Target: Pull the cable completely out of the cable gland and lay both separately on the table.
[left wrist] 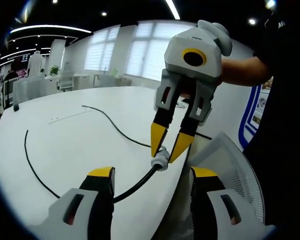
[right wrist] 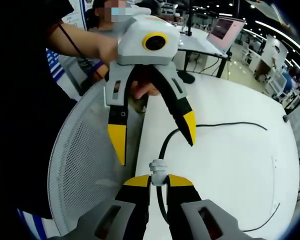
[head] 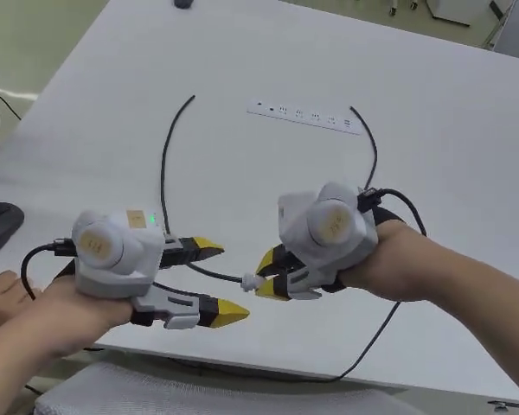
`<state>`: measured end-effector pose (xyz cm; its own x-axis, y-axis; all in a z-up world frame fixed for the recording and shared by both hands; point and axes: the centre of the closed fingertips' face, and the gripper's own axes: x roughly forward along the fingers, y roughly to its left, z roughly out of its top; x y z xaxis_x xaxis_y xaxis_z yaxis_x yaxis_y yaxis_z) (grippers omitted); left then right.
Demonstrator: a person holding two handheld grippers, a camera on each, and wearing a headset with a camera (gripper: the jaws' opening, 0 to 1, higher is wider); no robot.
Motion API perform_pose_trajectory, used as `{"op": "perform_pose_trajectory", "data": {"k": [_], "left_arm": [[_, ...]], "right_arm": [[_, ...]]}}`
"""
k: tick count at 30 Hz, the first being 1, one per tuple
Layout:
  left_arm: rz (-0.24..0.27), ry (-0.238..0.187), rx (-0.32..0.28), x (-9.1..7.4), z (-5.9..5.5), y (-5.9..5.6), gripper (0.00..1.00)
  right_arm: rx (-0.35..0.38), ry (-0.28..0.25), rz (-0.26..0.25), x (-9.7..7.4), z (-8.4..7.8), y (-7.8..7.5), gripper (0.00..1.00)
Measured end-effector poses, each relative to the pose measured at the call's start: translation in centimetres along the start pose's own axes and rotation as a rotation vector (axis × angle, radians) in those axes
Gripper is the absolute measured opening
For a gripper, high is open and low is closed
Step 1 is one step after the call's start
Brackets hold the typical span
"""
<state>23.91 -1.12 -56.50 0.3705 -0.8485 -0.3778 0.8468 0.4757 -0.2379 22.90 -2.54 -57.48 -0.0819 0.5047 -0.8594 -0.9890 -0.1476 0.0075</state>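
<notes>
Grippers meet over the table (head: 432, 156) edge: right gripper (head: 261, 277) clamps the white cable gland (head: 249, 281); left gripper (head: 222, 282), jaws wide, straddles the black cable (head: 163, 169) beside it. Limp and light, the cable likely needs a firm pinch near the gland; slack trails toward a power strip (head: 303, 115).

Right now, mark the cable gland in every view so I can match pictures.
Head view: cable gland lower centre, at the right hand-held gripper's tips.
Left gripper view: gland centre, between the right hand-held gripper's yellow tips.
Right gripper view: gland lower centre, at its own jaw tips.
Shared landmark: the black cable leaving it.
</notes>
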Motion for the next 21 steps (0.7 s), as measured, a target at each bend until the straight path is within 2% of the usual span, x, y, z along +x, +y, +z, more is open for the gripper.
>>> {"op": "perform_pose_trajectory", "data": {"k": [5,8,12,16,21], "left_arm": [[-0.018,0.007,-0.014,0.4,0.0,-0.2,0.55],[-0.035,-0.004,-0.029,0.5,0.3,-0.2,0.50],[-0.064,-0.010,-0.033,0.8,0.5,-0.9,0.41],[-0.076,-0.009,-0.028,1.1,0.6,-1.1,0.39],[-0.105,-0.023,-0.037,1.1,0.9,-1.4,0.28]], "right_arm": [[-0.019,-0.012,0.000,-0.3,0.4,0.4,0.06],[-0.029,-0.016,-0.002,-0.5,0.6,0.6,0.06],[-0.045,-0.020,-0.002,-0.7,0.8,0.6,0.06],[-0.038,-0.021,-0.002,-0.9,0.7,0.4,0.06],[-0.056,-0.023,0.002,-0.8,0.8,0.4,0.06]]}}
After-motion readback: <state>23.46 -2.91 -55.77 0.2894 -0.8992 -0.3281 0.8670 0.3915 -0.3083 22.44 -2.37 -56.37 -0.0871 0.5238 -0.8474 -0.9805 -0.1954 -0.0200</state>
